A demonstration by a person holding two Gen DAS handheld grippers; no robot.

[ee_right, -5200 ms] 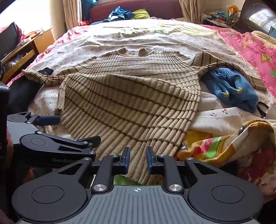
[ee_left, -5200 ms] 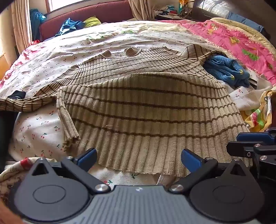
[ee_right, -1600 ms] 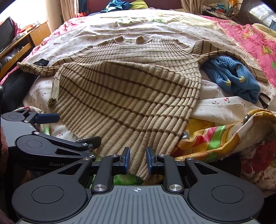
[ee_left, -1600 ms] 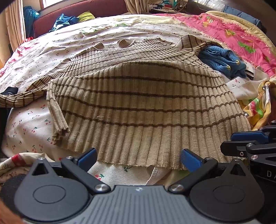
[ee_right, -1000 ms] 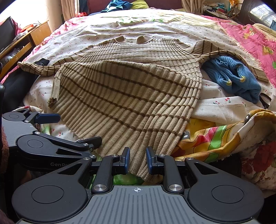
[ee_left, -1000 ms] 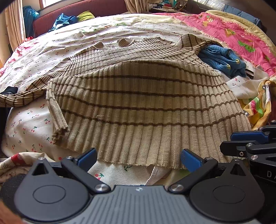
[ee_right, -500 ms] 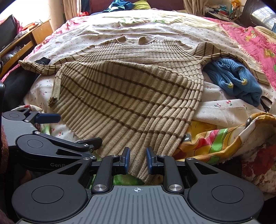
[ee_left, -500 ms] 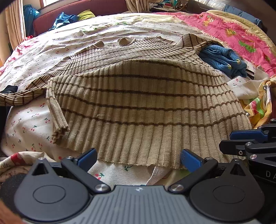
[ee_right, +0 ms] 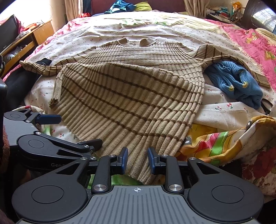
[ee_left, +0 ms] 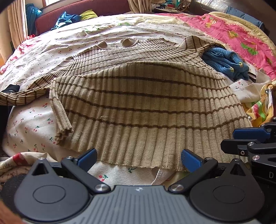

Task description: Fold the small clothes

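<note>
Both views are bright with daylight. In the right wrist view the light comes from about 10 o'clock, where the wall (ee_right: 10, 10) is blown out to white. In the left wrist view a window strip (ee_left: 51, 2) glows at 11 o'clock. Shadows are soft: a dark band lies under the lifted fold of the sweater (ee_left: 146, 106) and under its sleeve at 9 o'clock. Focus is sharp on the knit ribs across the middle. Fisheye bending curves the bed (ee_right: 120, 27) into a dome, and black vignette fills the corners. The tool (ee_right: 137, 161) bodies at 6 o'clock are matte, with small glints on their screws.
</note>
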